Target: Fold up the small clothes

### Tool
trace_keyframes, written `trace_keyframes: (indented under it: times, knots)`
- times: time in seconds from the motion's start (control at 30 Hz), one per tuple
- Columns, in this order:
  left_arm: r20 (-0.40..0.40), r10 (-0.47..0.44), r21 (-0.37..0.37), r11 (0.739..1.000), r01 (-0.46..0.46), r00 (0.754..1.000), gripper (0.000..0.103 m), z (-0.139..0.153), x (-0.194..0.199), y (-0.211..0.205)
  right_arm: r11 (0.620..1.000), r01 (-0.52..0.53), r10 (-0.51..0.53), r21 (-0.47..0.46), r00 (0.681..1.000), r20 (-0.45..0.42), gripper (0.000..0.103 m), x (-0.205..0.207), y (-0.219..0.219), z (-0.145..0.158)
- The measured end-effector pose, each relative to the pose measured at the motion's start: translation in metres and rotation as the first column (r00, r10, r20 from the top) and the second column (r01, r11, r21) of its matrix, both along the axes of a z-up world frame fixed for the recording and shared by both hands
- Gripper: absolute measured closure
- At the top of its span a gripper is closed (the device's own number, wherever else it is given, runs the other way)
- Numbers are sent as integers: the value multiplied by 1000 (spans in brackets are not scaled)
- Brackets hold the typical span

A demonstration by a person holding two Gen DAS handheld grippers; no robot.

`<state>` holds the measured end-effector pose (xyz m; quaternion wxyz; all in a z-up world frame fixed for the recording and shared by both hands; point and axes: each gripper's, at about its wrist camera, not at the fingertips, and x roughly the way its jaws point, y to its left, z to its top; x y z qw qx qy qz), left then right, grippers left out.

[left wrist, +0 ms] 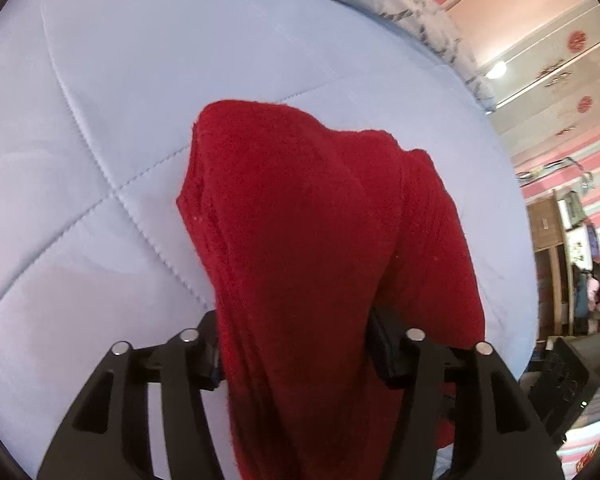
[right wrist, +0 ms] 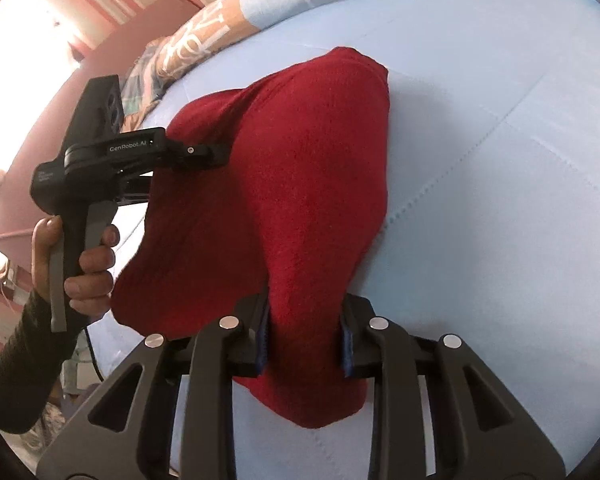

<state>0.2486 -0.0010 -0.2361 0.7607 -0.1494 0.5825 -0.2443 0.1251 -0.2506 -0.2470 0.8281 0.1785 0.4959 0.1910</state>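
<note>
A red knit garment (left wrist: 300,240) is held up off the light blue quilted bed cover (left wrist: 100,140), gripped at two places by the two grippers. In the left wrist view the left gripper (left wrist: 294,354) has its fingers (left wrist: 384,352) clenched on a bunched edge of the cloth, which rises between them and drapes forward in thick folds, hiding most of the cover behind it. In the right wrist view the right gripper (right wrist: 305,340) likewise has its fingers (right wrist: 256,336) closed on the garment, the blue-lined pads pressing a gathered part of the fabric from both sides, with a short flap hanging below them toward the camera. From there the cloth spreads up and to the left, where the left gripper shows again, its black body marked with white lettering and its tip pressed into the garment's side edge; from this angle the tip is partly buried in the fabric, so how much cloth it holds cannot be told there. The person's left hand (right wrist: 80,264), in a dark sleeve, wraps the gripper's handle. The far end of the garment appears to rest on or just above the cover. A patterned bedspread (right wrist: 204,44) lies beyond the blue cover, near a pink striped wall (left wrist: 540,20).
</note>
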Motion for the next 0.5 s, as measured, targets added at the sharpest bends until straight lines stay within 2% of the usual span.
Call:
trace_keyframes:
  times: [0.1,0.17,0.23,0.3,0.37,0.4,0.47,0.5]
  knots:
    - [18,-6,-46,999,7,1000,31,-8,1,8,1000,1,-1,28,1000,17,56,-3,-6,-8]
    - [17,-8,-67,998,9,1000,30,-7,-1,12,995,3,-4,95,1000,10,51,-2,-13,-10]
    - [47,-14,-54,998,16,999,31,4,-8,16,992,8,-12,128,999,33,33,-3,-16,-2]
    - [87,-20,-11,1000,21,996,32,18,-20,19,991,7,-22,135,993,112,25,-10,-19,16]
    - [153,-9,55,999,0,988,31,36,-32,22,995,18,-36,103,984,174,22,-24,-22,33]
    - [191,-4,97,995,-15,982,31,43,-39,22,998,35,-45,50,975,219,21,-29,-22,43]
    - [290,-10,210,976,-53,957,27,61,-62,21,995,82,-67,-49,965,253,20,-29,-16,49]
    - [320,-25,232,971,-52,947,25,65,-73,21,987,114,-79,-112,958,275,20,-28,-13,53]
